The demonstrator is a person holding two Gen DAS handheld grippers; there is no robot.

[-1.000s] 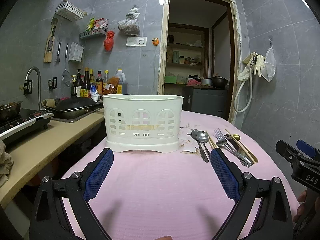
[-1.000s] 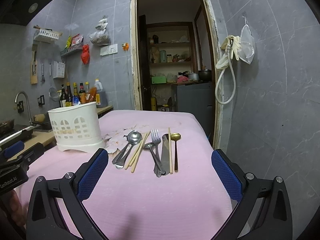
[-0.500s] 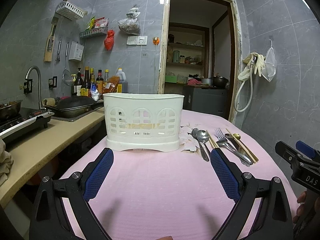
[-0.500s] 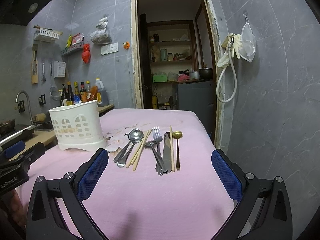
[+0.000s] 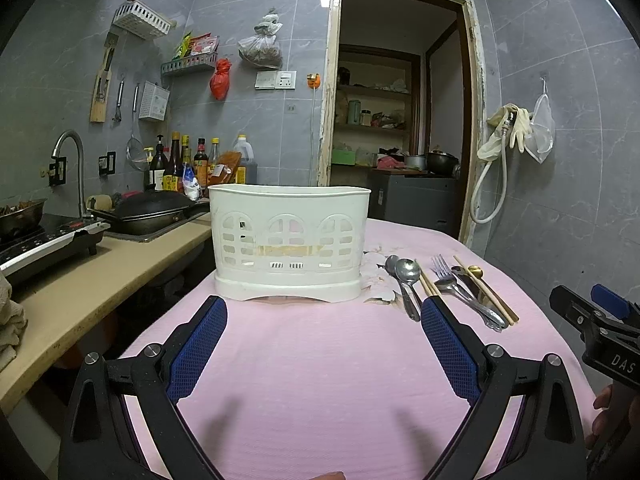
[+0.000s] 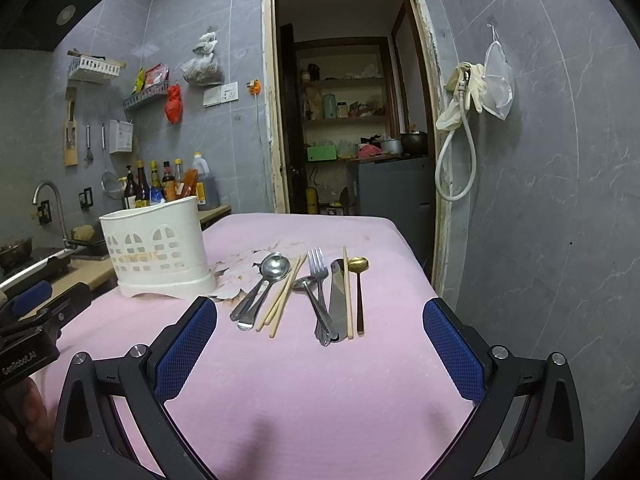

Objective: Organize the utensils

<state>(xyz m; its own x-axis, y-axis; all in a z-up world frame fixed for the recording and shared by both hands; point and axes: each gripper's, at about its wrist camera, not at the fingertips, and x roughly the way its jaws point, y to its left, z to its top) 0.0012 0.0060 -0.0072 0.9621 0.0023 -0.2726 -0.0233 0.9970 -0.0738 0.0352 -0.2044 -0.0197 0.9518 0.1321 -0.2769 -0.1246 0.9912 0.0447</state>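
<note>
A white slotted utensil basket point(image 5: 289, 243) point(image 6: 157, 254) stands on the pink tablecloth point(image 5: 320, 360). To its right lies a row of utensils: two silver spoons point(image 6: 264, 282), wooden chopsticks point(image 6: 283, 298), a fork point(image 6: 320, 286), a knife point(image 6: 338, 304), a single chopstick point(image 6: 347, 292) and a gold spoon point(image 6: 359, 280). My left gripper point(image 5: 322, 316) is open in front of the basket, empty. My right gripper point(image 6: 320, 316) is open, short of the utensils' handle ends, and holds nothing.
A beige counter point(image 5: 80, 280) with a stove, a wok point(image 5: 152, 210) and bottles runs along the left. A doorway point(image 6: 352, 120) opens behind the table. The grey tiled wall point(image 6: 540, 200) is close on the right, past the table's edge.
Both views have crept slightly forward toward the basket and utensils. Both grippers have stayed open and nothing on the table has moved.
</note>
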